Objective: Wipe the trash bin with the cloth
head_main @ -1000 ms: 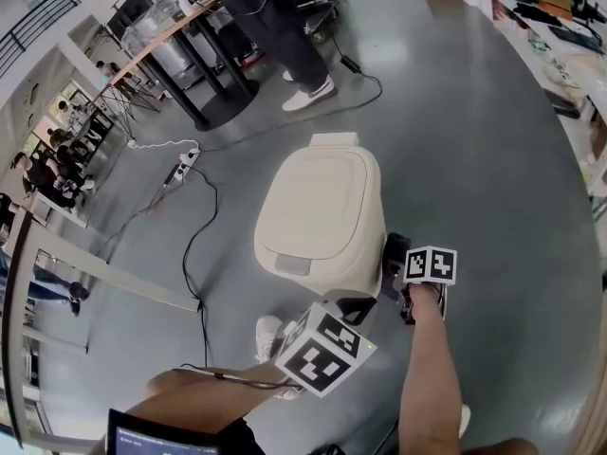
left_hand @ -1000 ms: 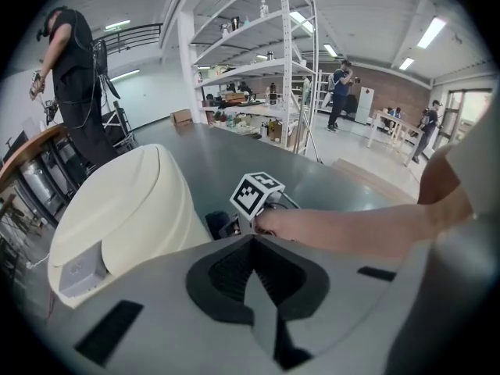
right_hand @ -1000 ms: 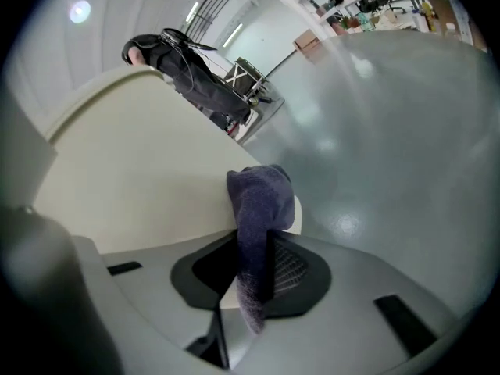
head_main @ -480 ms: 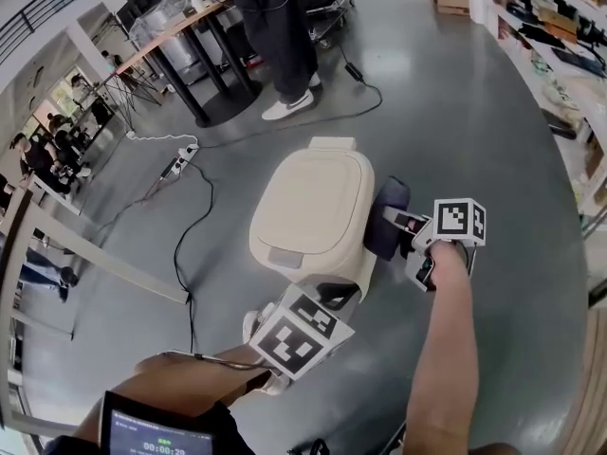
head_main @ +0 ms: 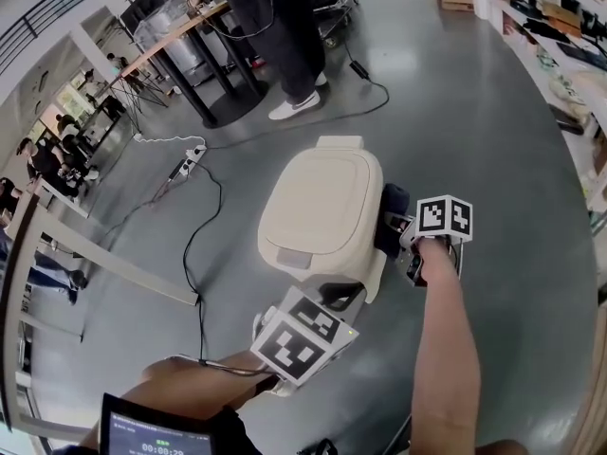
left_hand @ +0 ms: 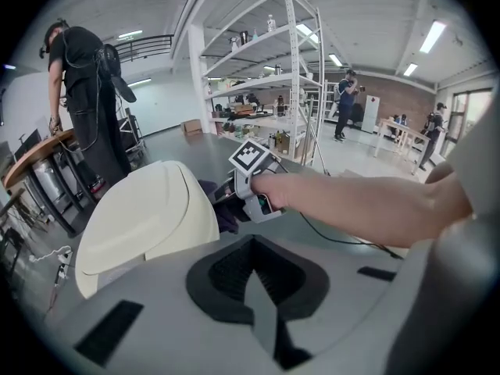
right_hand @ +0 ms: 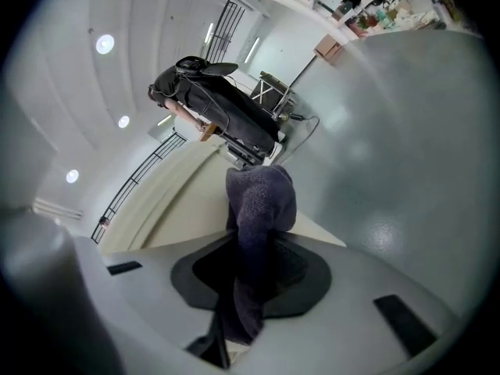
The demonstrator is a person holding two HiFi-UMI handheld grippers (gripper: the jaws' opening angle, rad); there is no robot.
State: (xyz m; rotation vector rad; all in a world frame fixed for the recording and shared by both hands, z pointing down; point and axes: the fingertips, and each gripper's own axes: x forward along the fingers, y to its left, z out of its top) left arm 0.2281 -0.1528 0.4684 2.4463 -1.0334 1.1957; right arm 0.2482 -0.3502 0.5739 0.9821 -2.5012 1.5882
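Head view: a grey glossy floor [head_main: 493, 140] fills most of the frame, with shelves [head_main: 560, 36] along its right edge and a dark-legged table [head_main: 180, 27] at the upper left. A person [head_main: 275, 27] in dark trousers and white shoes stands beside that table. The cream bin [head_main: 318, 211] stands upright in the middle of the floor, its lid closed. A black cable [head_main: 204, 245] runs across the floor to the bin's left, and a white power strip [head_main: 190, 164] lies near it. The left gripper [head_main: 337, 297] is low at the bin's near corner; whether it touches the bin cannot be told. In the left gripper view its jaws [left_hand: 262, 299] are together with nothing between them, and the bin [left_hand: 148, 217] sits ahead to the left. The right gripper [head_main: 396, 227] is at the bin's right side, just beside the wall below the lid. In the right gripper view the right gripper [right_hand: 250, 287] has its jaws clamped on the dark purple cloth [right_hand: 258, 241], which bunches out ahead of them against the bin's cream wall [right_hand: 180, 201]. From the head, the cloth [head_main: 392, 211] shows as a dark wad between the right gripper and the bin, touching the bin's side.
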